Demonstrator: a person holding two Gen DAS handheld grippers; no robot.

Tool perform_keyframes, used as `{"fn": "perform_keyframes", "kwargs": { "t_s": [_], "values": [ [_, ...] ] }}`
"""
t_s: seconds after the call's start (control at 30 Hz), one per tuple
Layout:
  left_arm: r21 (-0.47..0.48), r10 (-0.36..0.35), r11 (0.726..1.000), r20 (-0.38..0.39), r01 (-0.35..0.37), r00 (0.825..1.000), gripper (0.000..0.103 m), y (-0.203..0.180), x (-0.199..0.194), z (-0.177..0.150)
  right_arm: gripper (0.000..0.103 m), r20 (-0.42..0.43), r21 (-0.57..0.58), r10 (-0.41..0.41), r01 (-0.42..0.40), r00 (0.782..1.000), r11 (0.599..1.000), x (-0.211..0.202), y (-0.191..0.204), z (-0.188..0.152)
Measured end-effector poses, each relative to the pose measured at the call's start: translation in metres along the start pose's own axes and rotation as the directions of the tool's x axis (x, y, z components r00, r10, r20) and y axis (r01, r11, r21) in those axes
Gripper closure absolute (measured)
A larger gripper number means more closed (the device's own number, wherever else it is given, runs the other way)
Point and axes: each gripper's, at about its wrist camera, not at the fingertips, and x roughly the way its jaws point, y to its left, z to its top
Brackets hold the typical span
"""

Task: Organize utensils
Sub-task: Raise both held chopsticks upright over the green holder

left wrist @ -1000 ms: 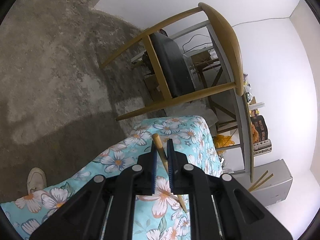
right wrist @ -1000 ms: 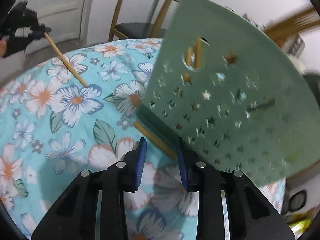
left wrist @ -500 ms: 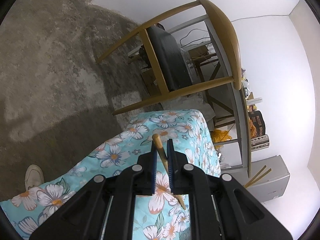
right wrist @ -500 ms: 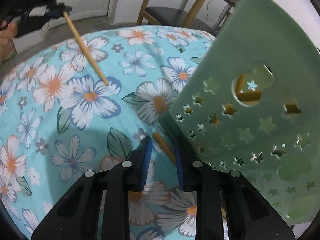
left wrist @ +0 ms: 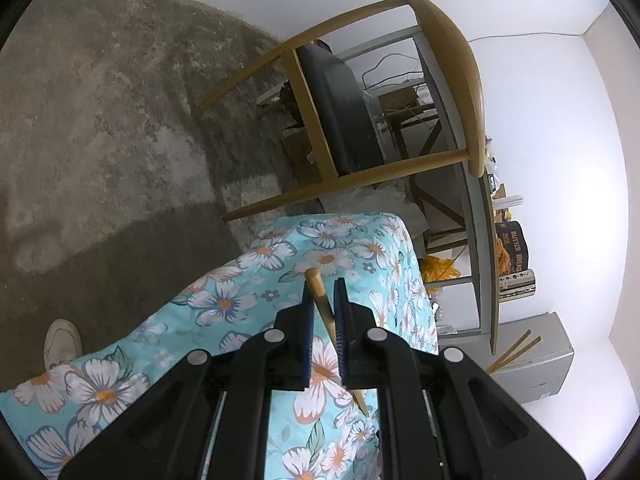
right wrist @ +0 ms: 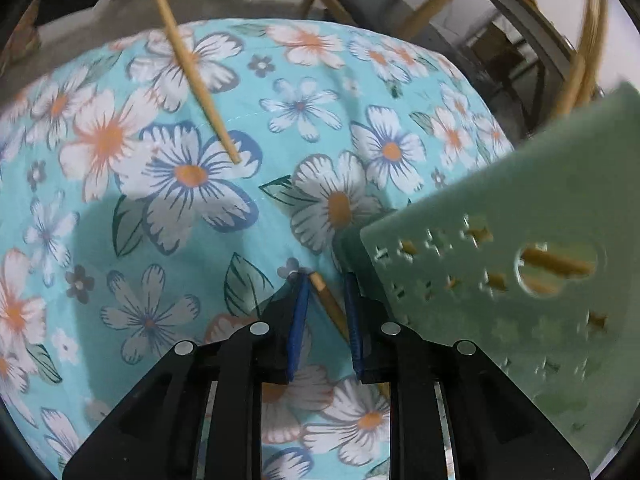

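My left gripper [left wrist: 323,292] is shut on a wooden chopstick [left wrist: 320,292] that slants down over the floral tablecloth [left wrist: 240,304]. The right wrist view shows that same chopstick [right wrist: 192,72] hanging above the cloth at upper left. My right gripper [right wrist: 326,284] is low over the cloth beside a pale green basket [right wrist: 520,340] with star-shaped holes. A second chopstick [right wrist: 330,306] lies slantwise between its jaws, which are opening a little; cloth shows between the stick and the left pad. More chopsticks [right wrist: 556,266] show through the basket's round hole.
A wooden chair [left wrist: 448,80] with a dark seat stands past the table's far edge. Grey shelves [left wrist: 480,240] with packets line the white wall. A person's white shoe [left wrist: 60,344] rests on the concrete floor at lower left.
My right gripper rolled and slid along the cloth, so the second chopstick now lies between its narrowed jaws. The green basket shifted to the right of the view. The left gripper stayed put.
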Motion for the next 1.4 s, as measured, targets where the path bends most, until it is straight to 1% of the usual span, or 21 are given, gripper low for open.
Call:
{"fn": "perform_keyframes", "kwargs": {
  "t_s": [0.1, 0.17, 0.23, 0.37, 0.4, 0.47, 0.57, 0.63, 0.7, 0.77, 0.8, 0.9, 0.93, 1.0, 1.1, 1.13, 1.17, 1.23, 1.27, 1.33, 1.4],
  "values": [
    [-0.007, -0.004, 1.000, -0.004, 0.004, 1.000, 0.094, -0.001, 0.002, -0.001, 0.087, -0.050, 0.016, 0.053, -0.052, 0.997, 0.999, 0.005, -0.006, 0.006],
    [-0.007, -0.001, 1.000, 0.001, 0.001, 1.000, 0.094, 0.000, 0.001, -0.002, 0.090, -0.075, 0.015, 0.049, -0.048, 0.996, 0.999, 0.009, -0.007, 0.012],
    [-0.011, 0.003, 1.000, 0.008, -0.003, 1.000, 0.094, 0.000, 0.001, -0.002, 0.090, -0.059, 0.057, 0.027, -0.024, 0.998, 0.998, 0.014, -0.008, 0.017],
    [-0.011, 0.024, 1.000, 0.046, -0.024, 0.999, 0.094, 0.002, -0.003, 0.002, 0.090, 0.024, 0.194, 0.010, -0.014, 1.000, 0.981, -0.004, -0.022, -0.002],
    [-0.009, 0.022, 1.000, 0.052, -0.022, 0.998, 0.094, 0.002, -0.005, 0.003, 0.090, 0.075, 0.254, 0.015, -0.033, 0.997, 0.967, -0.014, -0.026, -0.012],
    [0.019, 0.018, 1.000, 0.070, -0.019, 0.997, 0.094, -0.003, -0.008, 0.004, 0.091, 0.150, 0.330, -0.034, -0.018, 0.988, 0.944, -0.031, -0.034, -0.024],
    [0.076, 0.006, 0.997, 0.098, -0.014, 0.995, 0.094, -0.014, -0.014, 0.000, 0.092, 0.280, 0.486, -0.137, -0.017, 0.950, 0.874, -0.071, -0.049, -0.050],
    [0.118, -0.002, 0.993, 0.122, -0.013, 0.993, 0.095, -0.022, -0.018, -0.004, 0.092, 0.355, 0.604, -0.212, -0.050, 0.910, 0.796, -0.098, -0.061, -0.070],
    [0.153, -0.003, 0.988, 0.140, -0.019, 0.990, 0.095, -0.031, -0.020, -0.009, 0.092, 0.424, 0.702, -0.297, -0.103, 0.856, 0.705, -0.125, -0.072, -0.093],
    [0.196, -0.017, 0.980, 0.150, -0.013, 0.989, 0.095, -0.040, -0.022, -0.015, 0.093, 0.489, 0.758, -0.345, -0.194, 0.801, 0.623, -0.155, -0.077, -0.119],
    [0.214, -0.020, 0.977, 0.154, -0.013, 0.988, 0.095, -0.044, -0.023, -0.017, 0.094, 0.520, 0.783, -0.386, -0.244, 0.762, 0.572, -0.167, -0.080, -0.133],
    [0.289, -0.039, 0.957, 0.180, -0.015, 0.983, 0.095, -0.059, -0.027, -0.026, 0.097, 0.572, 0.802, -0.447, -0.353, 0.688, 0.482, -0.186, -0.092, -0.163],
    [0.323, -0.050, 0.946, 0.192, -0.015, 0.980, 0.095, -0.066, -0.029, -0.030, 0.098, 0.591, 0.793, -0.440, -0.389, 0.676, 0.469, -0.187, -0.097, -0.169],
    [0.393, -0.070, 0.920, 0.214, -0.020, 0.974, 0.095, -0.079, -0.034, -0.039, 0.099, 0.600, 0.797, -0.484, -0.428, 0.636, 0.425, -0.188, -0.108, -0.183],
    [0.474, -0.090, 0.880, 0.239, -0.035, 0.967, 0.096, -0.096, -0.040, -0.053, 0.099, 0.572, 0.819, -0.556, -0.459, 0.603, 0.345, -0.185, -0.120, -0.206],
    [0.491, -0.098, 0.871, 0.239, -0.033, 0.966, 0.096, -0.100, -0.041, -0.056, 0.099, 0.569, 0.819, -0.573, -0.470, 0.590, 0.330, -0.180, -0.122, -0.213],
    [0.519, -0.107, 0.854, 0.238, -0.033, 0.965, 0.096, -0.107, -0.044, -0.061, 0.099, 0.556, 0.827, -0.587, -0.463, 0.589, 0.319, -0.177, -0.122, -0.218],
    [0.571, -0.118, 0.820, 0.242, -0.043, 0.963, 0.097, -0.123, -0.047, -0.072, 0.099, 0.507, 0.861, -0.582, -0.409, 0.635, 0.304, -0.163, -0.123, -0.221],
    [0.584, -0.130, 0.811, 0.233, -0.031, 0.964, 0.097, -0.128, -0.048, -0.076, 0.099, 0.502, 0.864, -0.570, -0.409, 0.650, 0.294, -0.156, -0.124, -0.224],
    [0.612, -0.161, 0.790, 0.201, 0.004, 0.966, 0.098, -0.147, -0.050, -0.085, 0.099, 0.532, 0.842, -0.549, -0.473, 0.645, 0.259, -0.149, -0.128, -0.237],
    [0.651, -0.187, 0.759, 0.187, 0.021, 0.964, 0.098, -0.171, -0.055, -0.098, 0.099, 0.542, 0.835, -0.557, -0.480, 0.629, 0.270, -0.154, -0.128, -0.239]
  ]
}}
